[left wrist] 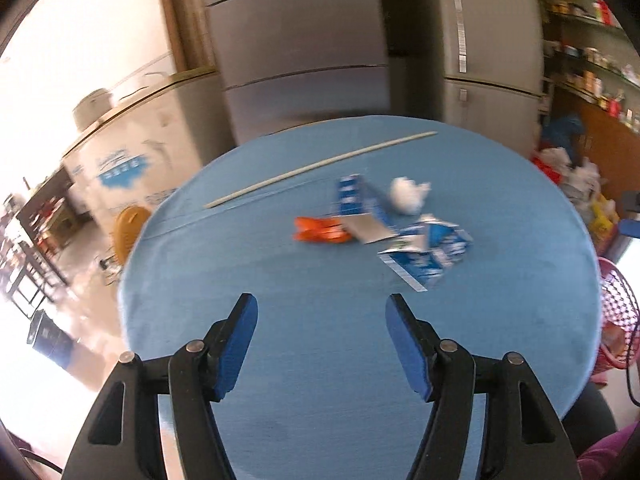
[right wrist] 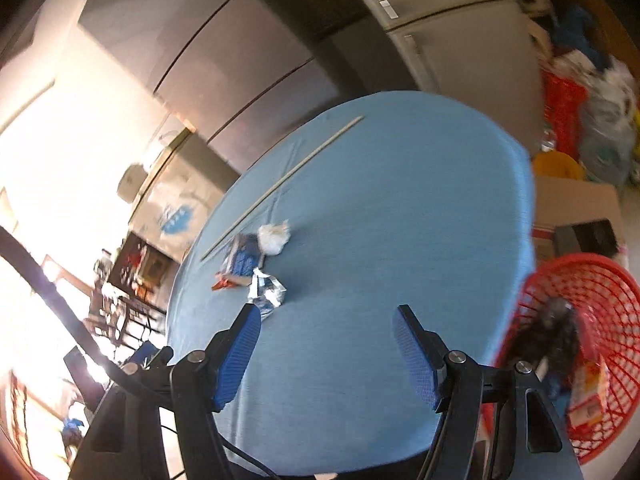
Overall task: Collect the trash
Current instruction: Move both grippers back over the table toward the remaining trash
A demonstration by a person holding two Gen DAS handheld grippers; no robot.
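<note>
Ahead: trash (left wrist: 384,224) well beyond open left tongs (left wrist: 321,316), blurred.

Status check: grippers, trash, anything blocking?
Left gripper and right gripper open, empty. Trash pile untouched on table. Nothing blocking.

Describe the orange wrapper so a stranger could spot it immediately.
Start at the round blue table and find the litter cluster near its middle. The flattened orange wrapper lies at the cluster's left end, beside the blue-and-white cartons; it is the only orange piece.
</note>
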